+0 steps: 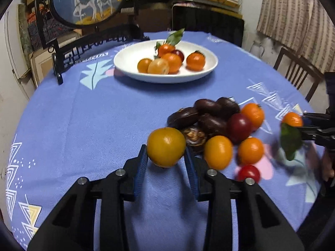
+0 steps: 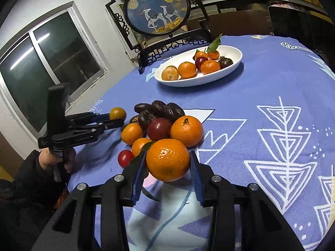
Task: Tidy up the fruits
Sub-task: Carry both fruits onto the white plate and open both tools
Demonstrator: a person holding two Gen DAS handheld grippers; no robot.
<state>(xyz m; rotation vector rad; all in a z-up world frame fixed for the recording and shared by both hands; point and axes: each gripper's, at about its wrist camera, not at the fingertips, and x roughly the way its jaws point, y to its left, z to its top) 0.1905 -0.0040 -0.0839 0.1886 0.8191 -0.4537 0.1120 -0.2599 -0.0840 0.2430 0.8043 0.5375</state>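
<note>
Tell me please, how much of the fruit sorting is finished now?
Partly done. Several fruits already sit in the white plate. The left gripper holds a yellow-orange fruit; the right gripper holds a leafy mandarin. A pile of dark fruits and others remains.

Left gripper (image 1: 165, 156) grips a yellow-orange fruit (image 1: 166, 146) between blue pads, above the tablecloth (image 1: 83, 125). Loose fruit pile (image 1: 219, 125) just beside it. White dish (image 1: 129, 59) beyond holds fruit. Right gripper (image 1: 301, 125) at the frame's edge, apparently clamping a leafed mandarin (image 1: 292, 119); blurred.
</note>
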